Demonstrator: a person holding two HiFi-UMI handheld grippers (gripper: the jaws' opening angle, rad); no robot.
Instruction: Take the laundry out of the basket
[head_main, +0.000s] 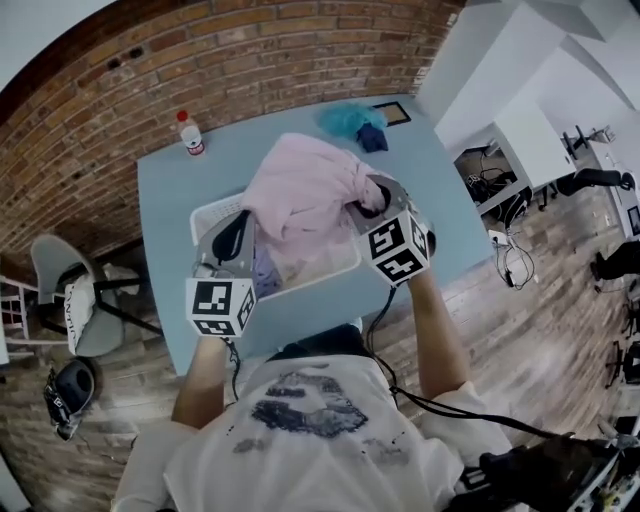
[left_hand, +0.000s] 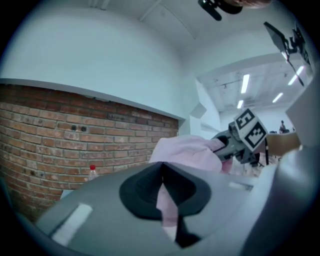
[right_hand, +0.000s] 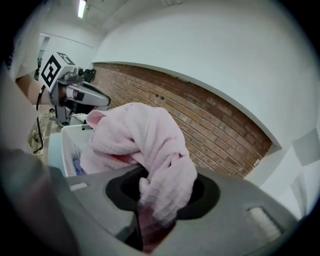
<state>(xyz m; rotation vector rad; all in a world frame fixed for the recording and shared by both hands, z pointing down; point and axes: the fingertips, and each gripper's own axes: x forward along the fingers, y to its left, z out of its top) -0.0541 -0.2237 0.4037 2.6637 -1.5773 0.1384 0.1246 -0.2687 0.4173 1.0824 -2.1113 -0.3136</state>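
Observation:
A pink garment (head_main: 300, 190) hangs bunched above the white laundry basket (head_main: 212, 213) on the blue table (head_main: 165, 190). My left gripper (head_main: 245, 222) is shut on its left edge, and a thin fold of pink cloth (left_hand: 165, 200) is pinched between the jaws. My right gripper (head_main: 360, 198) is shut on the right side, where a thick wad of the pink garment (right_hand: 150, 150) fills the jaws. Each gripper view shows the other gripper across the cloth: the right gripper (left_hand: 232, 142) and the left gripper (right_hand: 80, 97). More laundry (head_main: 268, 272) lies in the basket (right_hand: 67, 142).
A water bottle (head_main: 190, 133) with a red cap stands at the table's far left. A turquoise cloth (head_main: 348, 120), a dark blue cloth (head_main: 372, 138) and a flat framed item (head_main: 393, 113) lie at the far right. A brick wall runs behind. A chair (head_main: 65, 290) stands left of the table.

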